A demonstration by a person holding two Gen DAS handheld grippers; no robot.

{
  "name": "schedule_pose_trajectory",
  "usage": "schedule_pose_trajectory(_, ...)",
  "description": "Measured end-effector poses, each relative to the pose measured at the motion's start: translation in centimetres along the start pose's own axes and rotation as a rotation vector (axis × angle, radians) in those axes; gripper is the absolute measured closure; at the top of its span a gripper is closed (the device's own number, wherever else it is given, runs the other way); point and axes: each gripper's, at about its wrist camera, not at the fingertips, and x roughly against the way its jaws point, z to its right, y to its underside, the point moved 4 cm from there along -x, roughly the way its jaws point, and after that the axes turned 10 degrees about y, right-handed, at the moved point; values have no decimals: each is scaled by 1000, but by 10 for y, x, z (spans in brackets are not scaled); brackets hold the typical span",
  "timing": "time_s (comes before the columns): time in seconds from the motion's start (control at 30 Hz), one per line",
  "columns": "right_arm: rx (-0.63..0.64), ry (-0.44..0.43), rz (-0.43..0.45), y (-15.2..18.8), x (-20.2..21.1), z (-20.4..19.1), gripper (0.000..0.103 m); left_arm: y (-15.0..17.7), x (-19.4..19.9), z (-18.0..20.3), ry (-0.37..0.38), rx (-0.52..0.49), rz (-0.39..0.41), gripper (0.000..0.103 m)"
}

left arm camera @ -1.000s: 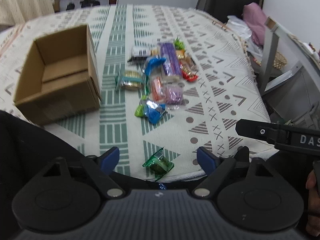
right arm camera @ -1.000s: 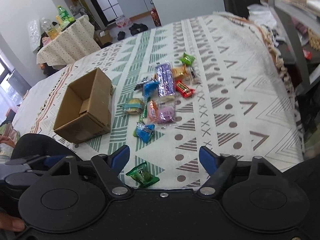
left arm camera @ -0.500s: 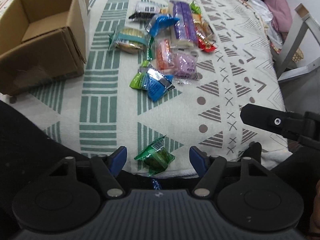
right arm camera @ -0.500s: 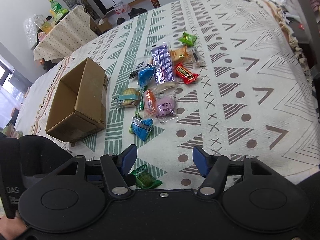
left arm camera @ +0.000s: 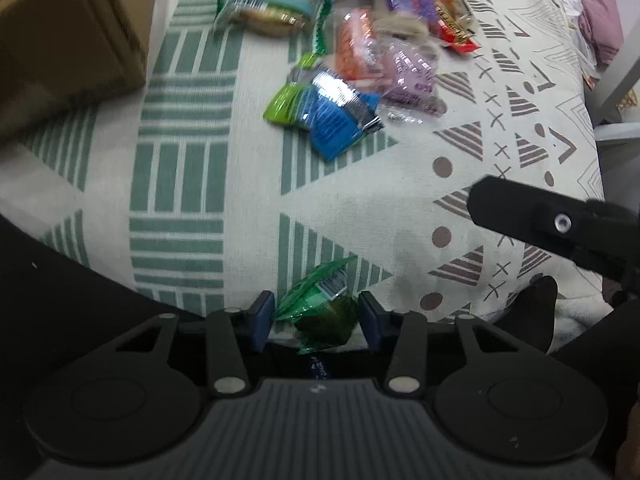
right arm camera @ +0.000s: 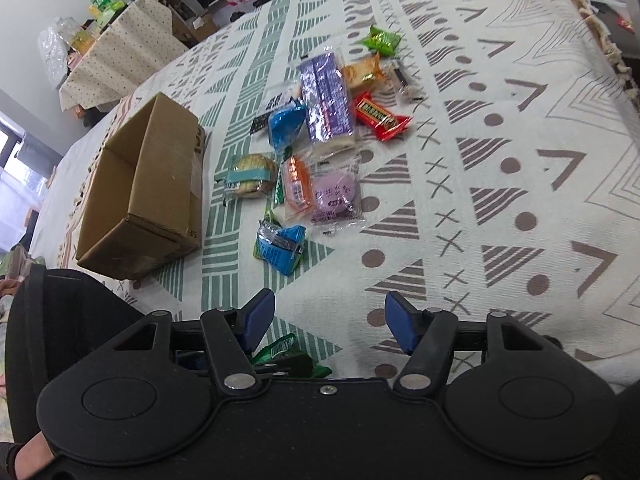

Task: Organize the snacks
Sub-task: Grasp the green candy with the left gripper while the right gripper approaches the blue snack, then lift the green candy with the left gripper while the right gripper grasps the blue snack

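I've set my left gripper astride the green snack packet at the cloth's near edge; its jaws have just been narrowing, not visibly pinching. My right gripper waits open and empty; the box stands near the left edge.

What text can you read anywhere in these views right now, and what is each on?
"SF": on the cardboard box, near bottom corner of its side; the rest is not legible.
Red bar: gold lettering, too blurred to read.
Purple packet: printed characters, too small to read.
Green snack: barcode label, unreadable.
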Motion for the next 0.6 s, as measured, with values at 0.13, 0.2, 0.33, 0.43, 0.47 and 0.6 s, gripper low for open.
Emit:
schedule_pose_trajectory(0.13,1,-3,-18,-2,-14,-5,41,-2,1,-6,20,35,26,74)
schedule_pose_trajectory(0.2,1,-8,-29,-4,-20,-9,41,-4,3,-7,19,40,37,76)
schedule_pose_trajectory(0.33,21,-8,-32,-9,-31,-20,41,-10,10,-11,14,51,66,76)
schedule_pose_trajectory(0.43,35,-7,-34,-13,-39,-28,41,-15,14,-17,9,68,84,77)
schedule_pose_trajectory(0.47,40,-5,-36,-15,-42,-30,41,-16,15,-18,6,71,90,77)
schedule_pose_trajectory(0.6,52,3,-40,-18,-51,-36,41,-23,23,-26,1,91,121,77)
